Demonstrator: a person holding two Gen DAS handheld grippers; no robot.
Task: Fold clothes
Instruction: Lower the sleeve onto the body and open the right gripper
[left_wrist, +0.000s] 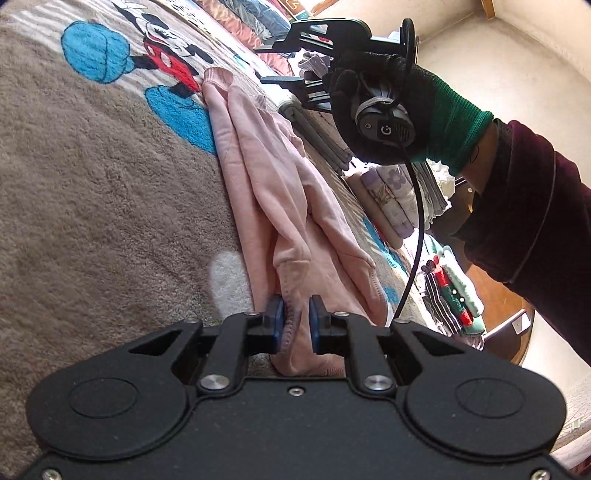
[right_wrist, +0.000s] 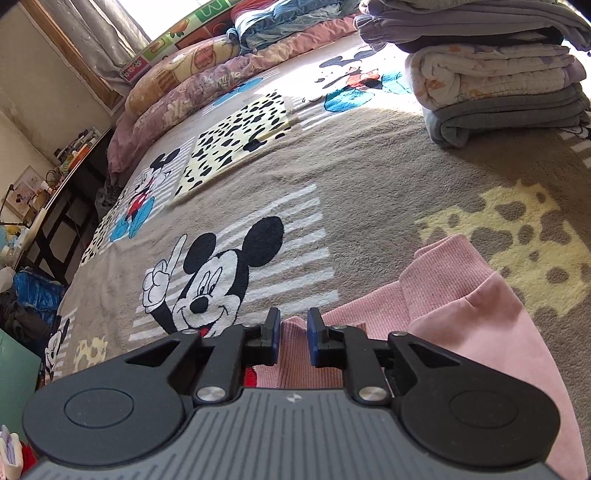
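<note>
Soft pink sweatshirt (left_wrist: 280, 206) lies in a long bunched strip on the plush grey-brown cartoon blanket (left_wrist: 92, 206), running from six o'clock up toward eleven in the left wrist view, its ribbed cuff at the far end. The left gripper (left_wrist: 296, 325) has its blue pads nearly together, pinching a stitched hem fold of that pink fabric between them. At one o'clock the right gripper (left_wrist: 291, 62) hangs above the far cuff, carried by a hand in a black and green knit glove (left_wrist: 413, 110) with a dark velvety sleeve behind it; from here its jaws stand apart.

From the right wrist view, the blue pads (right_wrist: 272, 334) sit slightly parted over a ribbed pink band at six o'clock, with the fabric between them; whether they press on it I cannot tell. The sweatshirt (right_wrist: 472, 317) spreads out toward four o'clock. Open pile carpet-like blanket stretches wide from nine to twelve. A stack of folded quilted and fleece blankets (right_wrist: 498, 85) sits at one o'clock, well apart. Pillows line the far edge at eleven.
</note>
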